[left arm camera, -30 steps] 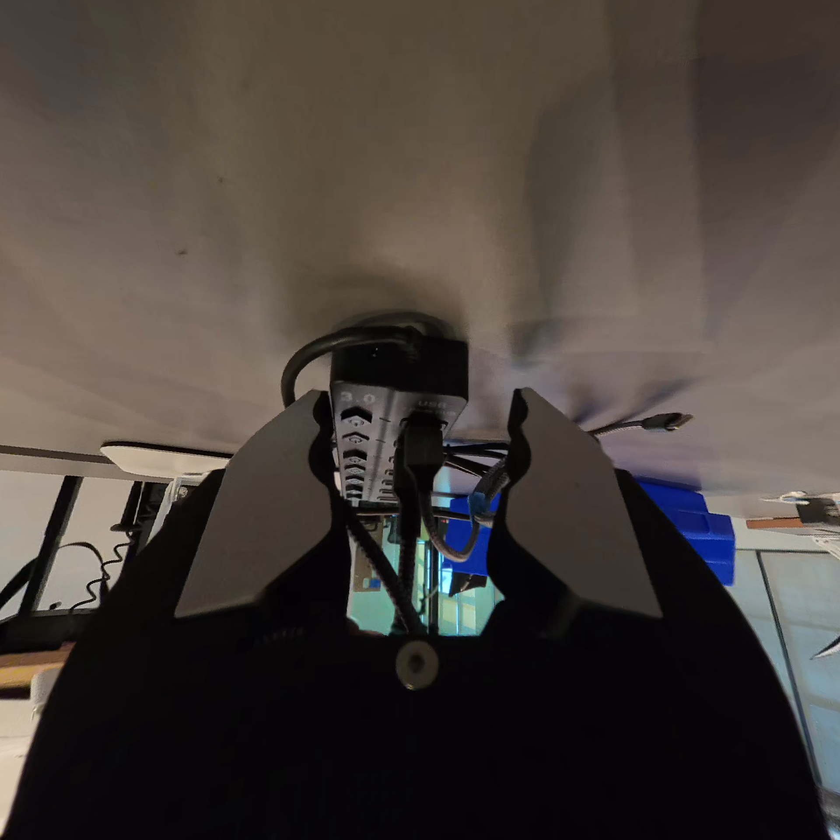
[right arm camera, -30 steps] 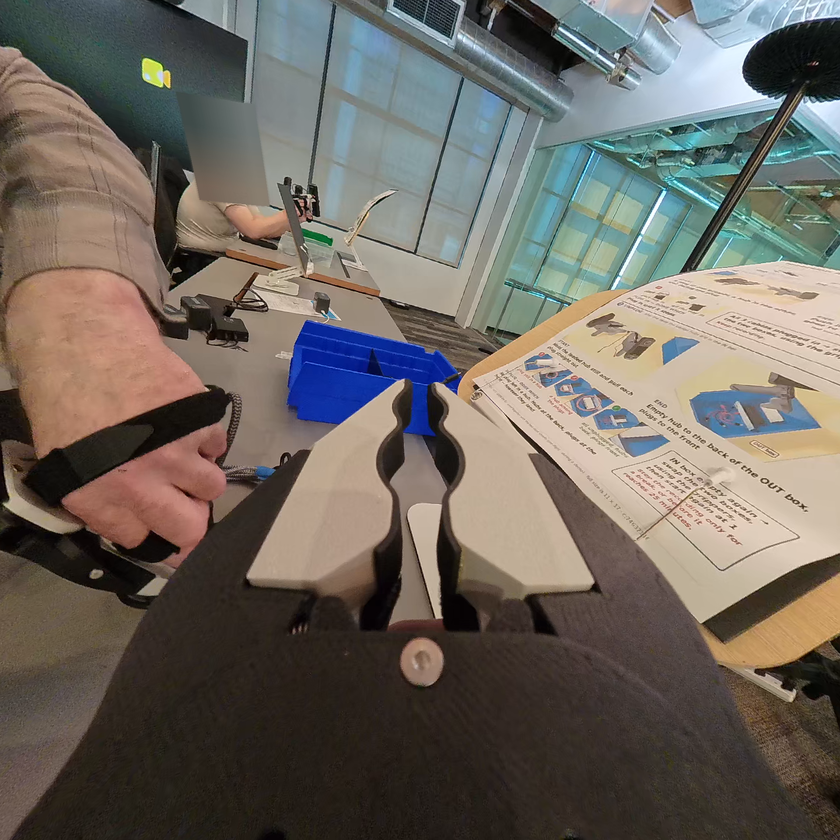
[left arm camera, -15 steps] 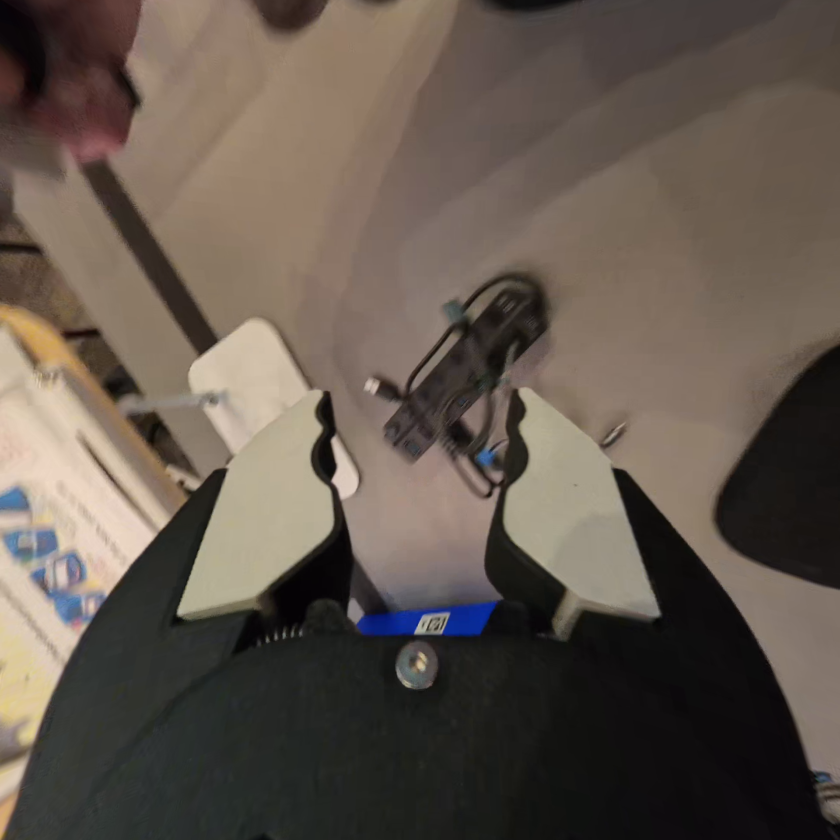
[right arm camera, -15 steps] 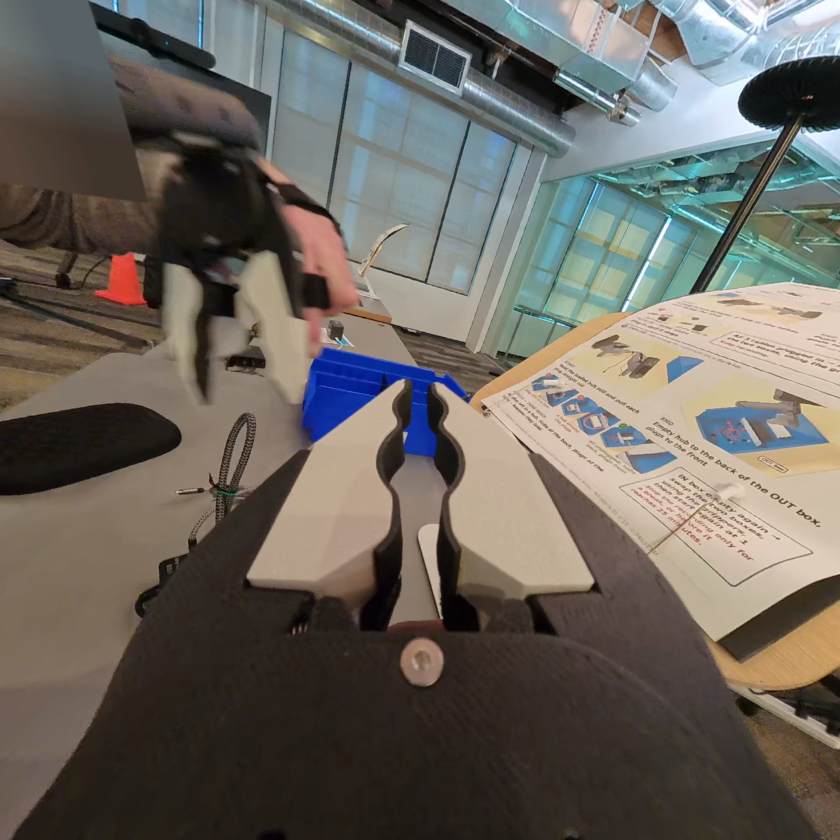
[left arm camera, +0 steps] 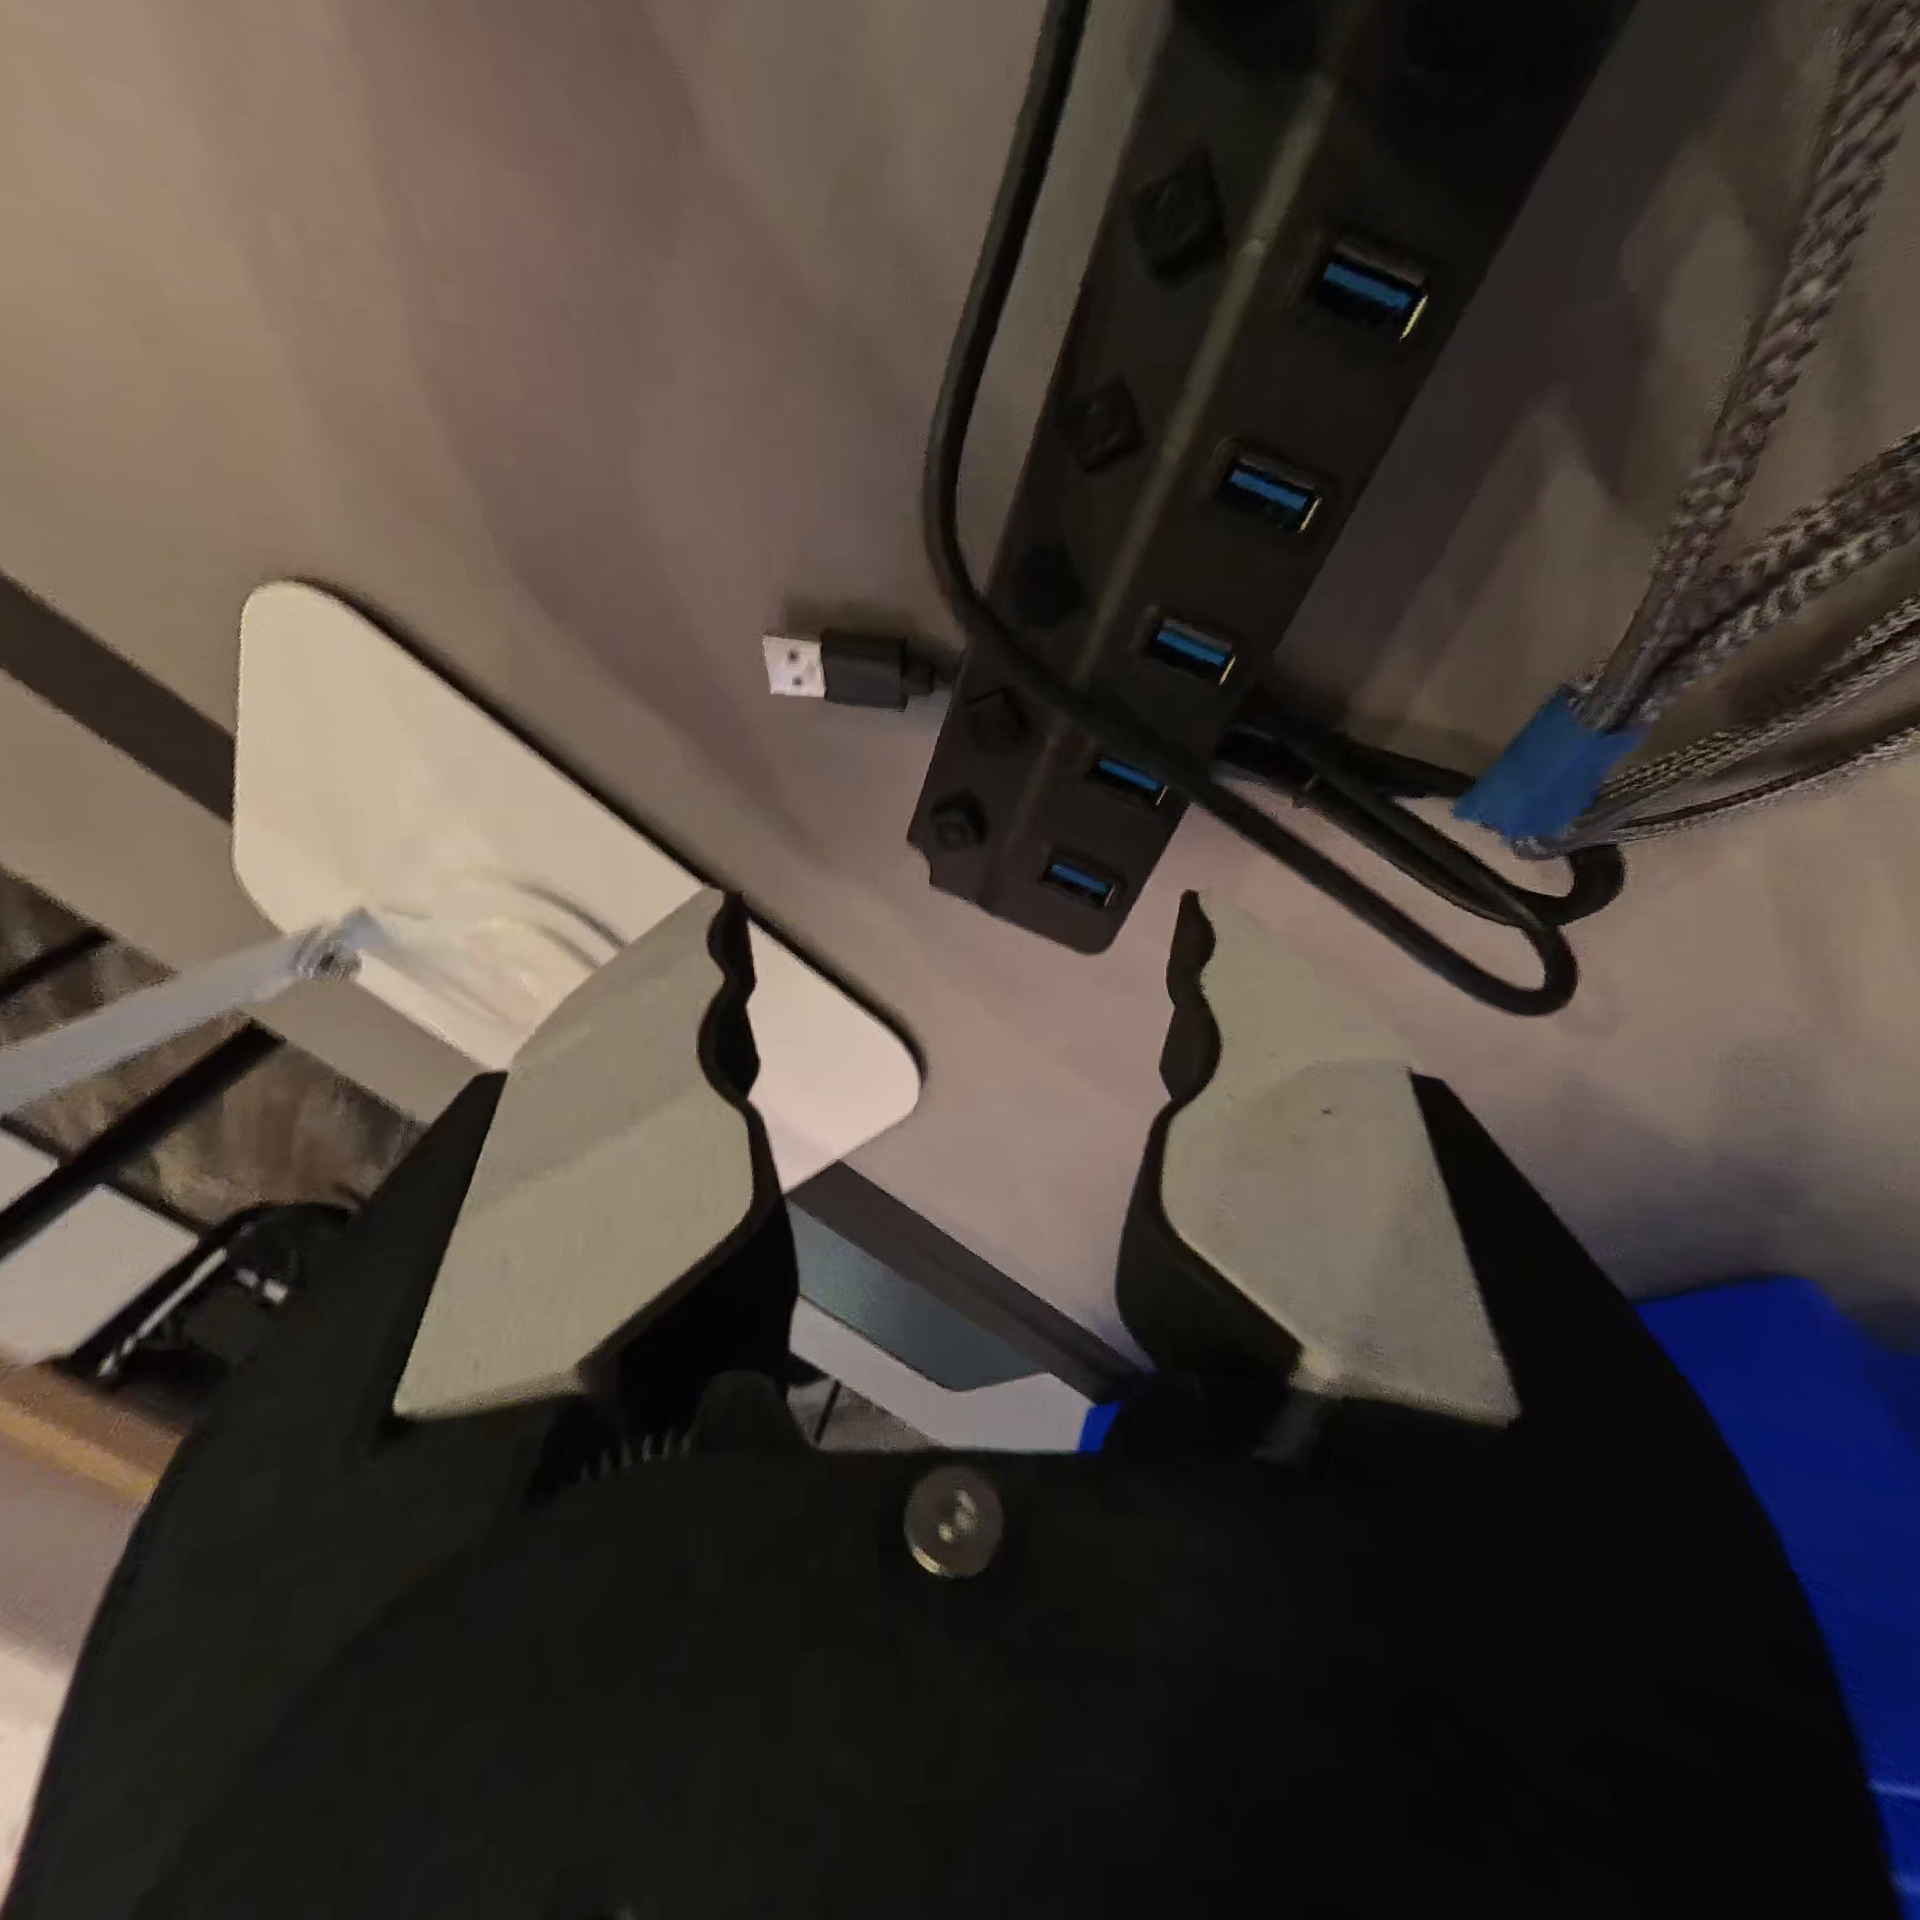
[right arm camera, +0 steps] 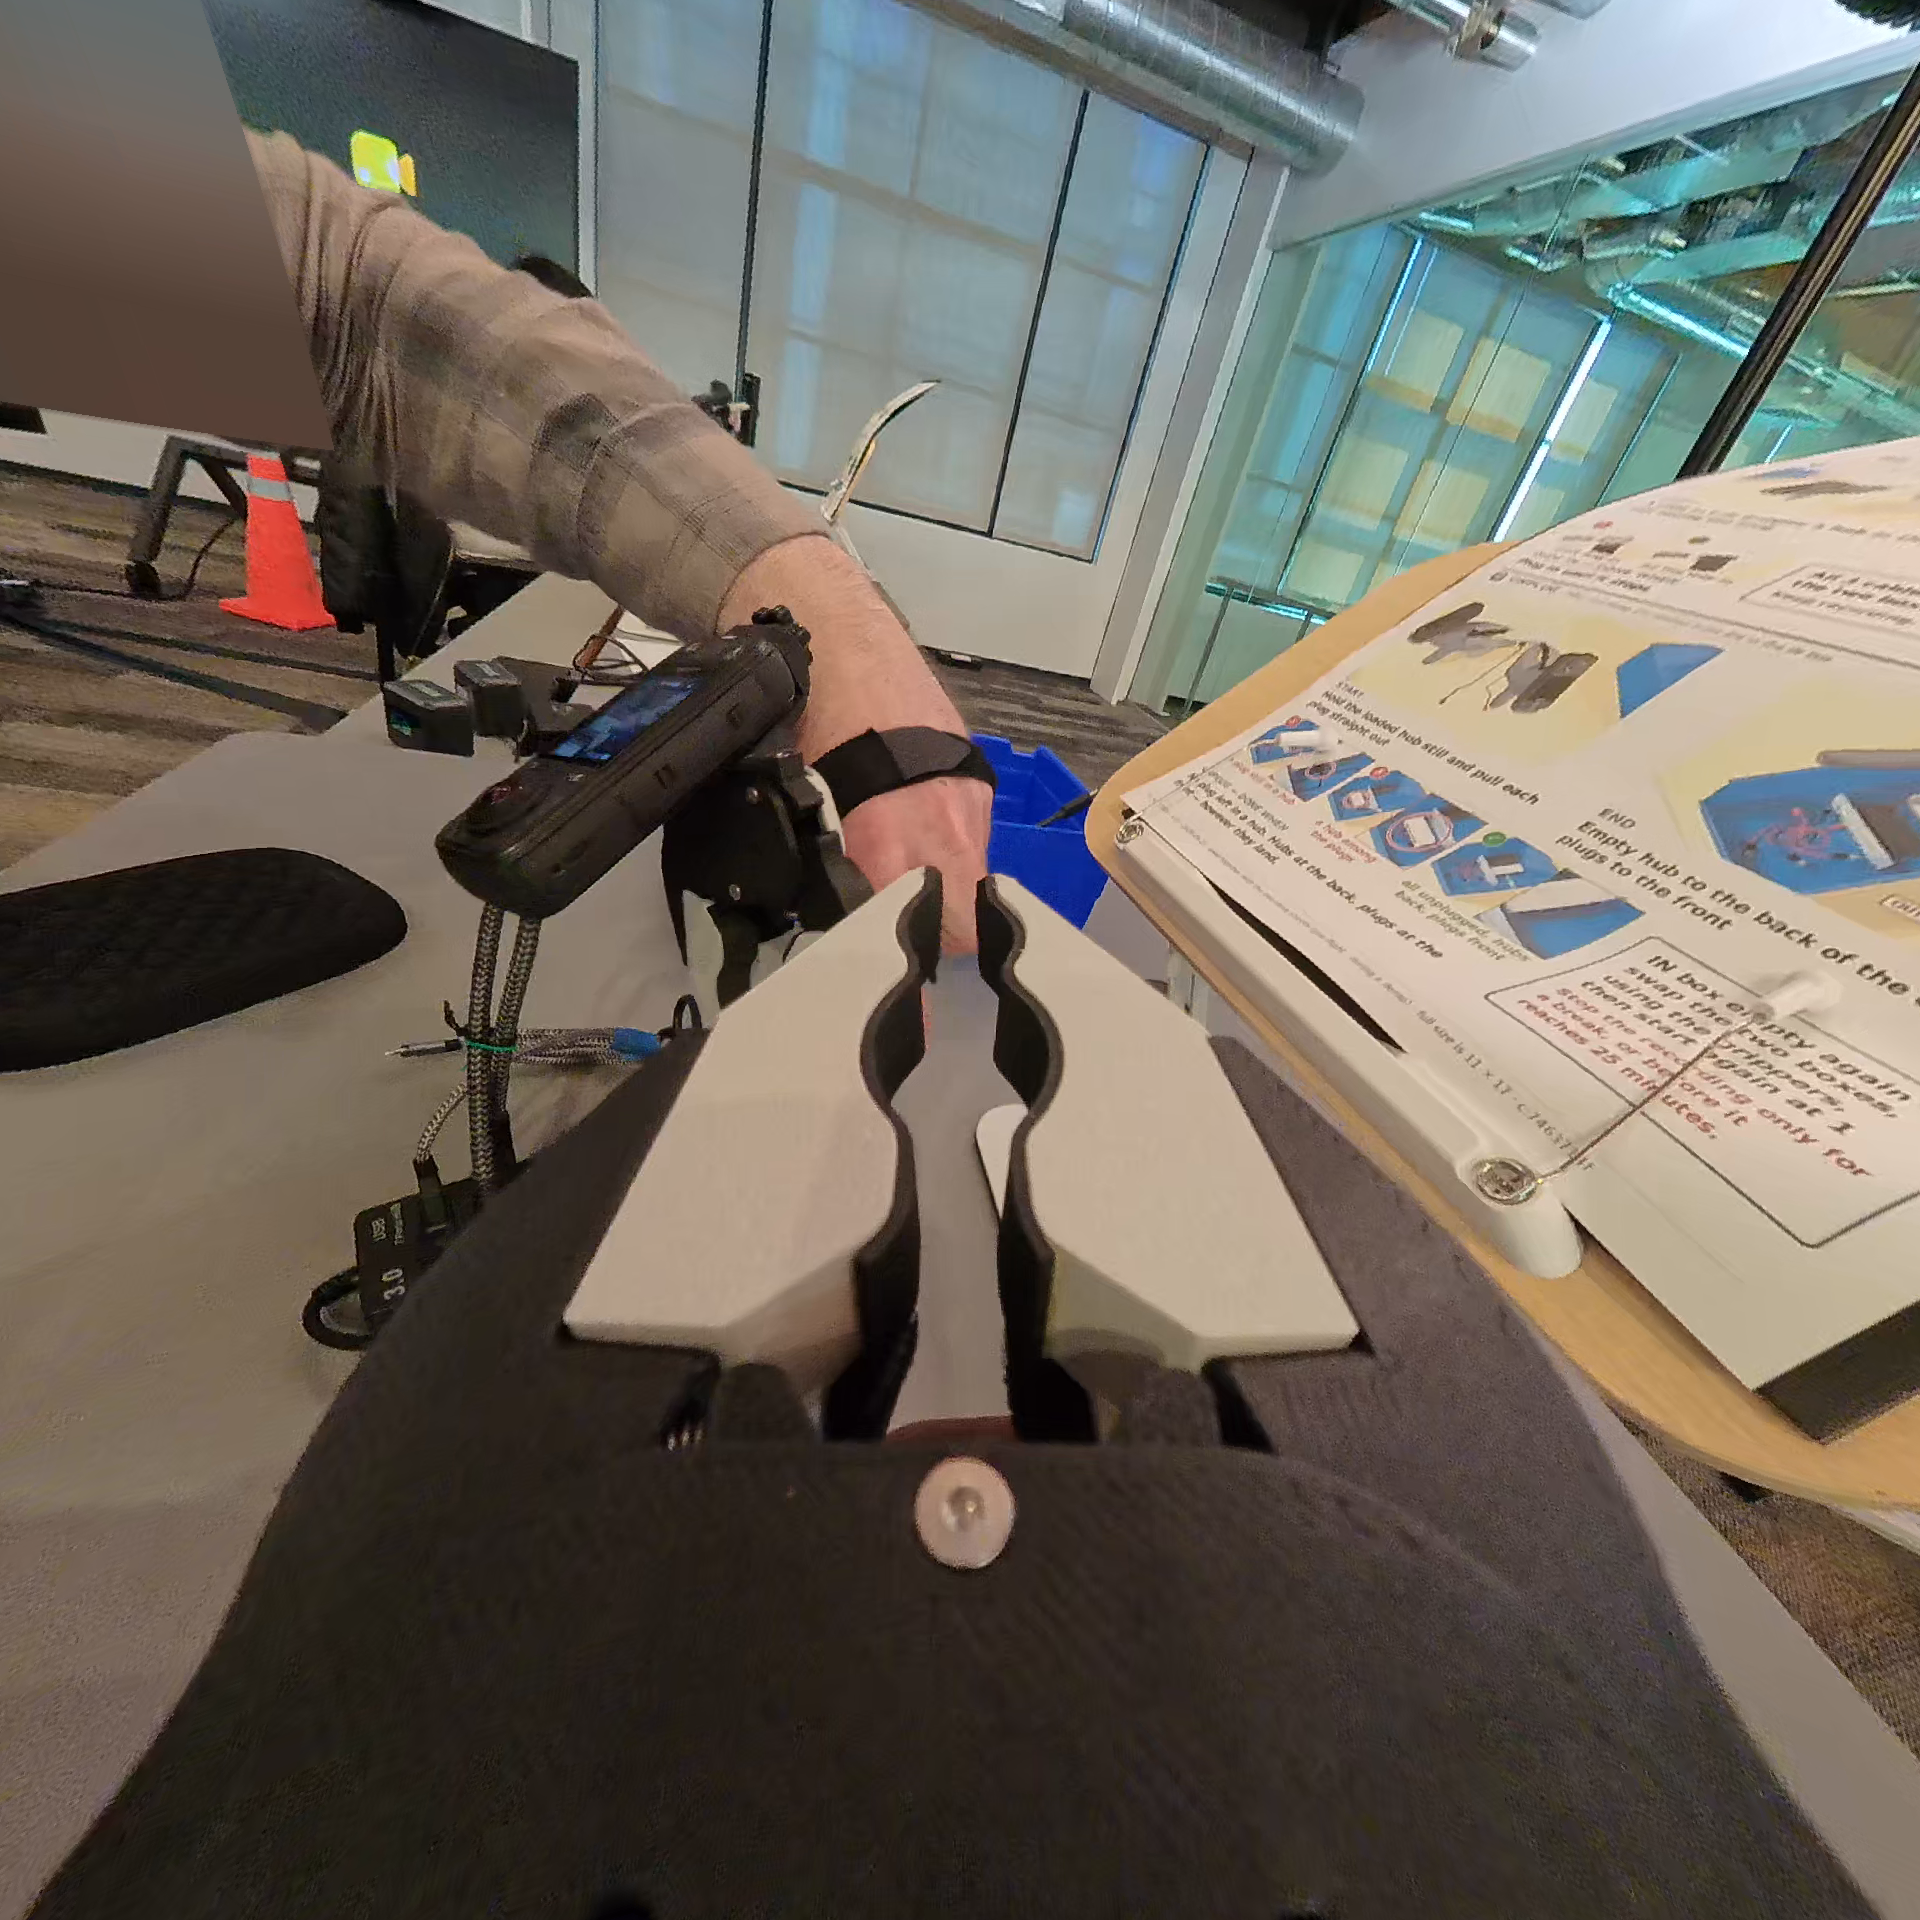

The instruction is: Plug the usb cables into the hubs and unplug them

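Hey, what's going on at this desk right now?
A person is working with two handheld tongs over a grey table. The left tongs are open and empty, hovering just short of the end of a black USB hub whose visible blue ports are vacant. A loose USB plug lies beside it. The right tongs are nearly closed, holding nothing.

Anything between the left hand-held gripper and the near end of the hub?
Nothing visible. The left hand-held gripper is open, just short of the hub end; the hub's own black cable loops off to the right, outside the gap.
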### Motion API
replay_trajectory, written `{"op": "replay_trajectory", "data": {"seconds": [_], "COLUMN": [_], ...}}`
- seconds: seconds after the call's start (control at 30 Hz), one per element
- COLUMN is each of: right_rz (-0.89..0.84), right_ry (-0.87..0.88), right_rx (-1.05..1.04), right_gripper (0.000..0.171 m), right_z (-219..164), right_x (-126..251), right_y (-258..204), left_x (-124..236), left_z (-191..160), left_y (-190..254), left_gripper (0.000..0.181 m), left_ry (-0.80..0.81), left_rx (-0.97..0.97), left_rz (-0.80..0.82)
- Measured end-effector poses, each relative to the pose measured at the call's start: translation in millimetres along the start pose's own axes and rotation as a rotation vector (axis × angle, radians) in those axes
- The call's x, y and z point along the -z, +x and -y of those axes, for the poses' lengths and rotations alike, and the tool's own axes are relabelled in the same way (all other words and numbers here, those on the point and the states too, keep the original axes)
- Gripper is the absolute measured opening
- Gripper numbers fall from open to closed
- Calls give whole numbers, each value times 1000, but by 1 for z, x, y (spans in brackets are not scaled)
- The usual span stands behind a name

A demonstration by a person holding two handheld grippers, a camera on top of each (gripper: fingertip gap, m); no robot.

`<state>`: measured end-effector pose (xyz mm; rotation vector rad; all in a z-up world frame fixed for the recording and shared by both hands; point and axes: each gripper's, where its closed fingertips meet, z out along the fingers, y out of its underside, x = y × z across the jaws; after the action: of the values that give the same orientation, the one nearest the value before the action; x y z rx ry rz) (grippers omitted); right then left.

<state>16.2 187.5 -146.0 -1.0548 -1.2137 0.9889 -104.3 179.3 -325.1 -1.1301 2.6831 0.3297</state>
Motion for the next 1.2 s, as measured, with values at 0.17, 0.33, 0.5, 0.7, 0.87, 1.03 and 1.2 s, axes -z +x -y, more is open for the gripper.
{"op": "replay_trajectory", "data": {"seconds": [0.17,0.33,0.5,0.7,0.87,1.03,1.2], "right_rz": [3,5,18,55,97,253,248], "right_ry": [-21,-30,-31,-66,-182,-609,-852], "right_rx": [-12,-14,-22,-28,-45,-148,-220], "right_gripper": [4,4,5,8,14,26,33], "right_z": [-8,-10,-12,-16,-22,-69,-118], "right_x": [-2,-3,-6,-17,-32,-17,24], "right_y": [1,1,-1,-8,-17,-53,-117], "left_x": [-14,-25,-30,-27,-24,-21,-21], "left_z": [16,22,26,29,31,34,35], "left_y": [14,24,25,29,39,48,49], "left_gripper": [71,59,57,55,54,54,54], "left_ry": [46,68,94,193,210,253,287], "left_rx": [-50,-14,38,276,468,629,709], "left_rz": [-106,-187,-175,-127,-103,-75,-43]}}
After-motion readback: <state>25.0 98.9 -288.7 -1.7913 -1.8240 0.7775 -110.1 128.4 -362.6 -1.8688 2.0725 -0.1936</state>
